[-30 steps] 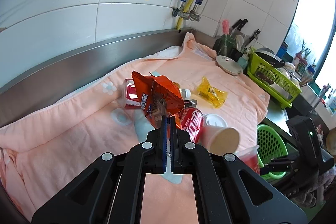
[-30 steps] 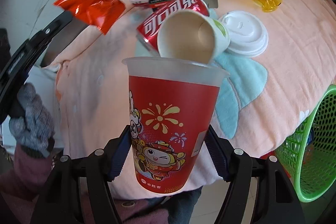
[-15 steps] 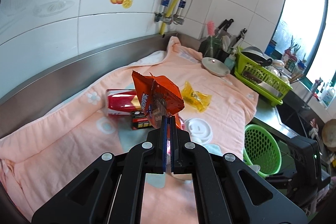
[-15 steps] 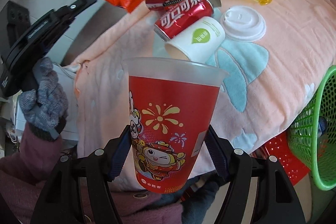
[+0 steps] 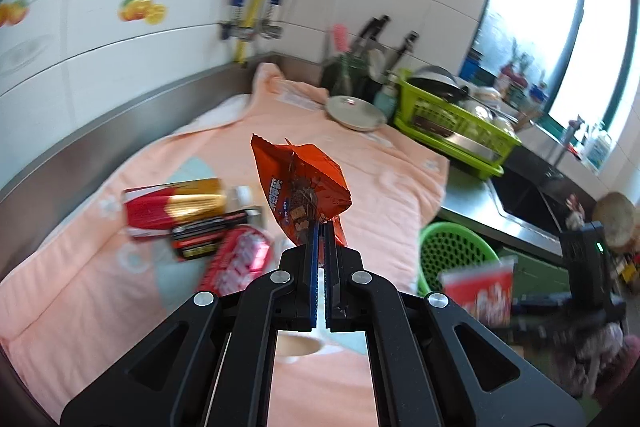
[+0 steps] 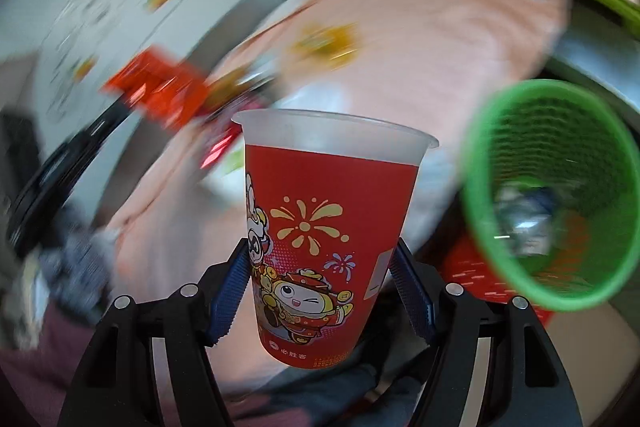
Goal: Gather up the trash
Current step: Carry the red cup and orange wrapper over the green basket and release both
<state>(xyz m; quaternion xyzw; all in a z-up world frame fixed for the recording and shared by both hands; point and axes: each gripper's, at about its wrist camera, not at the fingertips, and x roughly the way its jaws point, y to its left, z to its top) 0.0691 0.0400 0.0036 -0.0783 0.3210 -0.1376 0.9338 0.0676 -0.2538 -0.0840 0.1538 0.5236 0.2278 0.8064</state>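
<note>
Over the last second both loads have swung off the pink towel (image 5: 200, 311) toward the green basket (image 6: 552, 195), the right gripper (image 6: 320, 283) clenched on the red cup (image 6: 324, 227) just beside its rim and the left gripper (image 5: 320, 227) pinching the orange wrapper (image 5: 300, 183), so dropping looks imminent.

Both grippers (image 5: 320, 227) (image 6: 322, 279) clamped, loaded.

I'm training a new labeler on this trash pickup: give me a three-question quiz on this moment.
1. True or false: the left tool pinches an orange wrapper.
2. What does the right tool hold? A) can B) red cup C) lid
3. What colour is the bin beside the counter?

Key: 1 true; 2 B, the red cup; 3 green.
</note>
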